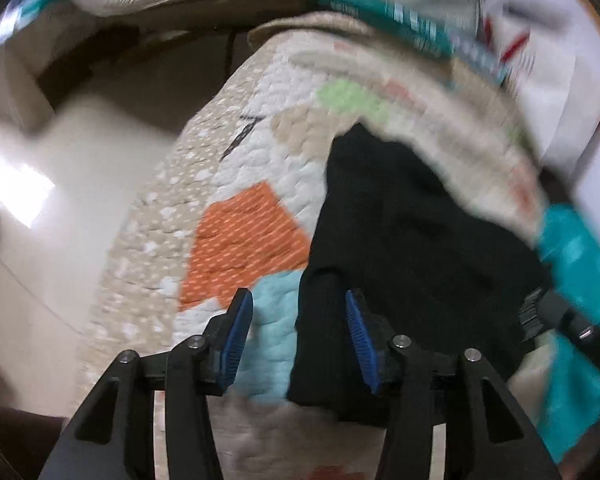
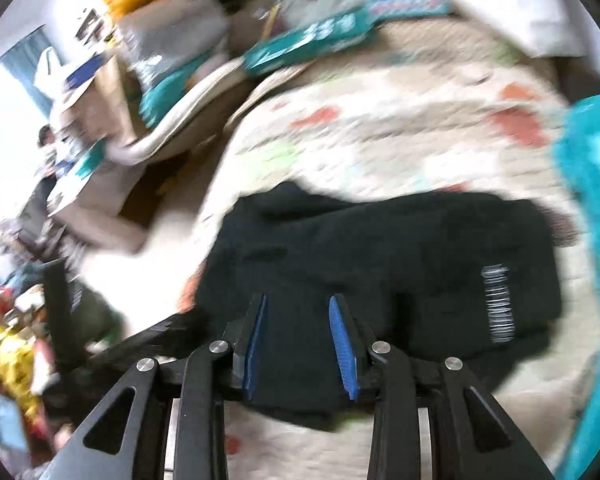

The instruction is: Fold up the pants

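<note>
Black pants (image 1: pixel 412 248) lie folded in a compact bundle on a patchwork quilt (image 1: pixel 260 168). My left gripper (image 1: pixel 299 308) is open just above the bundle's left edge, with nothing between its blue pads (image 1: pixel 236 340). In the right wrist view the pants (image 2: pixel 380 264) show a white striped label at the right. My right gripper (image 2: pixel 298 308) is open over the bundle's near edge and holds nothing. Both views are motion-blurred.
A teal cloth (image 1: pixel 580 272) lies right of the pants, also in the right wrist view (image 2: pixel 592 240). The other gripper's black arm (image 1: pixel 560 320) shows at the right. Teal boxes (image 2: pixel 320 36), cushions and clutter sit beyond the quilt. Pale floor (image 1: pixel 40 240) is to the left.
</note>
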Action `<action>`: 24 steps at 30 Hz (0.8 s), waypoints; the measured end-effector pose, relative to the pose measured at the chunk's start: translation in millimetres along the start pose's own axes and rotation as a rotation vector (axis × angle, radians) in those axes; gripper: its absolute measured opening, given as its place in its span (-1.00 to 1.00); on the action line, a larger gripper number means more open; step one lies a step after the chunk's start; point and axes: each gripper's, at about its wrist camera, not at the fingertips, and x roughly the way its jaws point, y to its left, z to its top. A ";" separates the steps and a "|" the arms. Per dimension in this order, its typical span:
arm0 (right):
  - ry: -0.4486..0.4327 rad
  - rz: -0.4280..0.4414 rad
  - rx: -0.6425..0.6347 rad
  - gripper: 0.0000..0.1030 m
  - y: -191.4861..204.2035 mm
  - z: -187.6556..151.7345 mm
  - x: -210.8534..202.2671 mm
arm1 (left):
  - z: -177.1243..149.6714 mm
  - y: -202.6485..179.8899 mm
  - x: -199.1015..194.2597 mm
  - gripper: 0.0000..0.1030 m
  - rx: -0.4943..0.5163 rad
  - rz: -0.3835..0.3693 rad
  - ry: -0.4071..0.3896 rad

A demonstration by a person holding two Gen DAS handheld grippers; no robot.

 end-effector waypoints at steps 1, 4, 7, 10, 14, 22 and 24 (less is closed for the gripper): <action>0.031 -0.006 0.001 -0.31 -1.8 -1.5 12.5 | -1.4 -0.3 5.8 -0.03 0.013 0.024 0.021; 0.146 -0.067 0.002 -0.36 -15.0 -7.8 55.6 | -0.8 5.1 9.9 0.25 0.004 0.049 0.029; 0.117 -0.037 -0.001 -0.29 -13.3 -6.7 44.4 | -0.9 9.6 10.7 0.31 -0.009 0.046 0.036; 0.065 -0.037 0.013 0.00 -21.0 -3.4 22.3 | -1.2 9.4 10.9 0.33 -0.011 0.055 0.040; 0.017 -0.116 0.095 0.34 -53.8 -3.8 8.8 | -1.5 7.5 11.9 0.35 -0.014 0.063 0.038; 0.100 0.009 0.125 0.13 -48.7 -8.2 41.9 | -1.9 11.7 12.2 0.36 -0.046 0.044 0.041; 0.121 0.022 0.088 -0.07 -40.1 -8.9 41.6 | -2.2 11.9 12.0 0.36 -0.049 0.044 0.041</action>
